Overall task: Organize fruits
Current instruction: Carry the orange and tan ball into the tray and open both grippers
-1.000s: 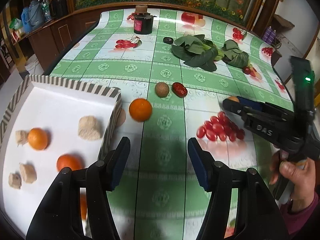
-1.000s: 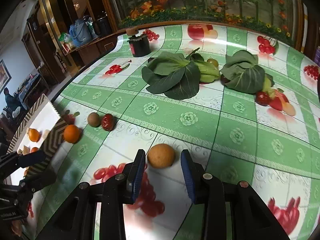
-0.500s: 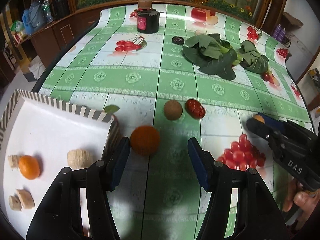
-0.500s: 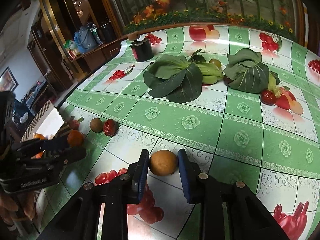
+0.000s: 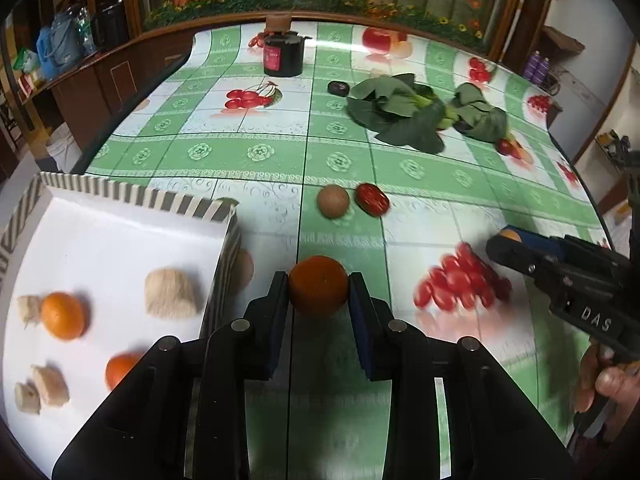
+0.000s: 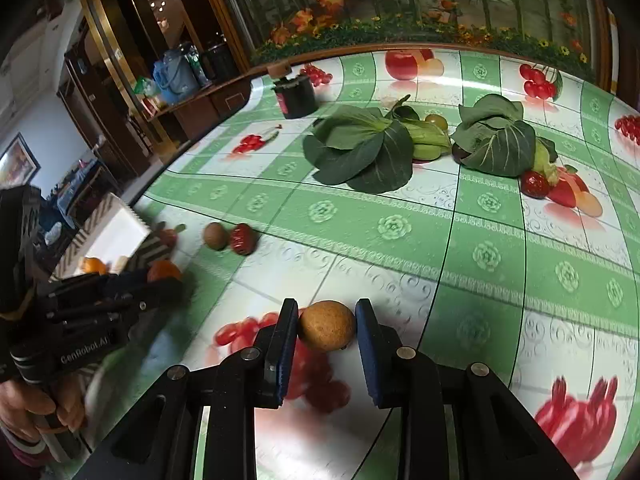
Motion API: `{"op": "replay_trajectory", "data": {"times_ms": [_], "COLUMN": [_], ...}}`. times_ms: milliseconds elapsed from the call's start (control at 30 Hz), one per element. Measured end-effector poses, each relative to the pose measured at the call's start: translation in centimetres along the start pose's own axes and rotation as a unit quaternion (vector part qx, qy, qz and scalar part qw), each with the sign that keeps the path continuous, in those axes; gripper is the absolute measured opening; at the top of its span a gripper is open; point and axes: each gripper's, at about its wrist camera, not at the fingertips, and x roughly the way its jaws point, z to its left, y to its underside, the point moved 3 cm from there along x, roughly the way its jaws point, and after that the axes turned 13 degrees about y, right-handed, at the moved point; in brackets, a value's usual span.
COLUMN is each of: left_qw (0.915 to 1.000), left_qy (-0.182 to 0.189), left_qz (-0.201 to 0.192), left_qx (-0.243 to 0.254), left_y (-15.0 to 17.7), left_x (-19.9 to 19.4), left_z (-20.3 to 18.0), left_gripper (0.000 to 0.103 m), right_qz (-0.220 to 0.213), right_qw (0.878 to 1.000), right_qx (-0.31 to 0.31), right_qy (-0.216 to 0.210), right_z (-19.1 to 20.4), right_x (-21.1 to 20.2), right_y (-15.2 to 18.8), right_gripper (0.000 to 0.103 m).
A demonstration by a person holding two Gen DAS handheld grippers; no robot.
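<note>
My left gripper (image 5: 319, 286) is shut on an orange tangerine (image 5: 318, 285) just right of the white striped-rim tray (image 5: 132, 196). The tray holds two tangerines (image 5: 63, 315) and several pale chunks (image 5: 170, 293). My right gripper (image 6: 326, 326) is shut on a tan round fruit (image 6: 326, 325) low over the tablecloth. A brown round fruit (image 5: 333, 200) and a red date (image 5: 372, 199) lie together mid-table. In the right wrist view the left gripper (image 6: 160, 276) shows at the left with its tangerine (image 6: 163, 270).
Leafy greens (image 6: 362, 152) and a second bunch (image 6: 498, 142) lie at the back, with a red fruit (image 6: 534, 184) beside them. A black jar (image 5: 283, 54) stands at the far edge. A small dark object (image 5: 338, 88) sits near the greens.
My left gripper moved forward and closed on the tangerine. My right gripper closed its fingers onto the tan fruit.
</note>
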Motion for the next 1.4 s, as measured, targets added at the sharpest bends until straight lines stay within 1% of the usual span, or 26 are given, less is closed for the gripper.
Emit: {"op": "replay_trajectory", "data": {"times_ms": [100,233,367,600,800,933,1400], "left_qw": [0.9999,0.9997,0.9994,0.9980,0.9963,0.9956,0.9936], "left_qy": [0.005,0.002,0.003,-0.014,-0.032,-0.040,-0.062], "left_qz": [-0.009,-0.018,-0.026,-0.053,-0.072,-0.081,-0.095], "left_qx": [0.004,0.019,0.021,0.032,0.036,0.027,0.000], "left_y": [1.2,3.0,4.5,6.5,7.8,8.5,9.7], "left_x": [-1.7,-3.6,-5.2,-8.1,-10.3,-11.6,-13.9], "left_z": [-0.6,-1.5,-1.9,-2.0,-1.1,0.0,3.3], "left_gripper": [0.029,0.029,0.029,0.029,0.029,0.029,0.029], "right_qz": [-0.007,-0.014,-0.017,-0.019,-0.027,-0.029,-0.035], "right_qw": [1.000,1.000,1.000,0.999,0.998,0.998,0.994], "right_qx": [0.000,0.005,0.001,-0.004,-0.011,-0.022,-0.066], "right_qy": [-0.003,-0.013,-0.020,-0.036,-0.052,-0.059,-0.076], "right_z": [0.5,1.4,3.2,6.2,8.7,10.4,15.4], "right_x": [-1.6,-3.6,-5.1,-6.8,-8.0,-8.4,-9.0], "right_y": [0.6,1.7,3.2,5.4,6.3,6.5,6.4], "right_gripper": [0.029,0.029,0.029,0.029,0.029,0.029,0.029]}}
